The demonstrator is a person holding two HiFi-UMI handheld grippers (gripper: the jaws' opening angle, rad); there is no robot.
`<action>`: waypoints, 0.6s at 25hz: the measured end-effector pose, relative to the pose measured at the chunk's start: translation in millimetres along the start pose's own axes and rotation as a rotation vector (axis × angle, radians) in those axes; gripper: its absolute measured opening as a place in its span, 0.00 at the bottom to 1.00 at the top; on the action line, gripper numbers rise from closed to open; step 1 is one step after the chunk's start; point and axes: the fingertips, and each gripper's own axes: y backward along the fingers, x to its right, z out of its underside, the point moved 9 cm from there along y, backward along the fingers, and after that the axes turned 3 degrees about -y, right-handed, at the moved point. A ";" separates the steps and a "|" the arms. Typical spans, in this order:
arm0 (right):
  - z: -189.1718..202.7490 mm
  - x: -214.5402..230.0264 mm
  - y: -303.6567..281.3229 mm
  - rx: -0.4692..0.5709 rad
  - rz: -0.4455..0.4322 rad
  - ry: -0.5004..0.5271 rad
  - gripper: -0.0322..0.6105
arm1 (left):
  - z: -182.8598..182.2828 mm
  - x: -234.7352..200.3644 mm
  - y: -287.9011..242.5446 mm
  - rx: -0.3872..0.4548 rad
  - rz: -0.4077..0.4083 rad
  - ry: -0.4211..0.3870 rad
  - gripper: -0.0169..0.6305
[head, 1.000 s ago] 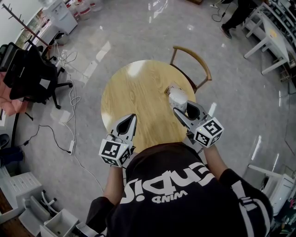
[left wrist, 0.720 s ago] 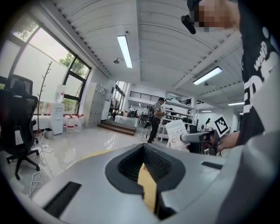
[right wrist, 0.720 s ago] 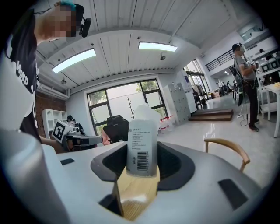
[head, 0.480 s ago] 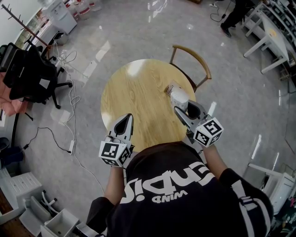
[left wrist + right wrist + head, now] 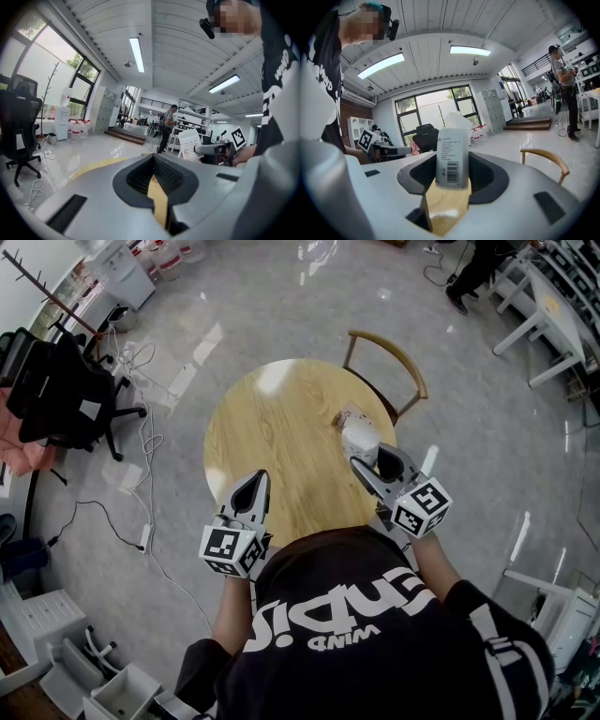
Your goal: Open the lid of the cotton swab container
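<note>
**Head view.** The round wooden table lies below, with a wooden chair at its far right edge. The white cotton swab container stands on the table's right side. The right gripper reaches in from the near side with a jaw on either side of the container. The left gripper sits over the table's near left edge with its jaws together, well apart from the container. Both forearms run out from the body, and each gripper carries a cube with black-and-white square markers. The person's black shirt bears large white lettering, upside down from here (the smaller line looks like "WIND"; the big word I cannot read).

**Left gripper view.** The jaws are pressed together with nothing between them, and only a sliver of tabletop shows past them. Far to the right, the other gripper lies roughly level against the container. The container's side carries print too small to read.

**Right gripper view.** The container stands upright between the jaws, clamped at its sides. Its label faces the camera, with a short heading, lines of fine print and a barcode (none of the words are legible). Whether the lid is raised cannot be told.
</note>
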 end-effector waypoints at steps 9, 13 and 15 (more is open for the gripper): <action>-1.9 -5.1 -1.7 -0.003 -0.023 0.006 0.34 | -2.6 -1.0 3.4 -0.001 -0.008 0.007 0.04; 0.3 -5.4 -0.2 -0.003 -0.032 0.006 0.34 | -1.1 1.3 3.8 -0.001 -0.006 0.010 0.04; 1.9 -4.8 -0.2 -0.005 -0.035 0.007 0.34 | 0.3 1.7 3.0 -0.003 -0.005 0.009 0.04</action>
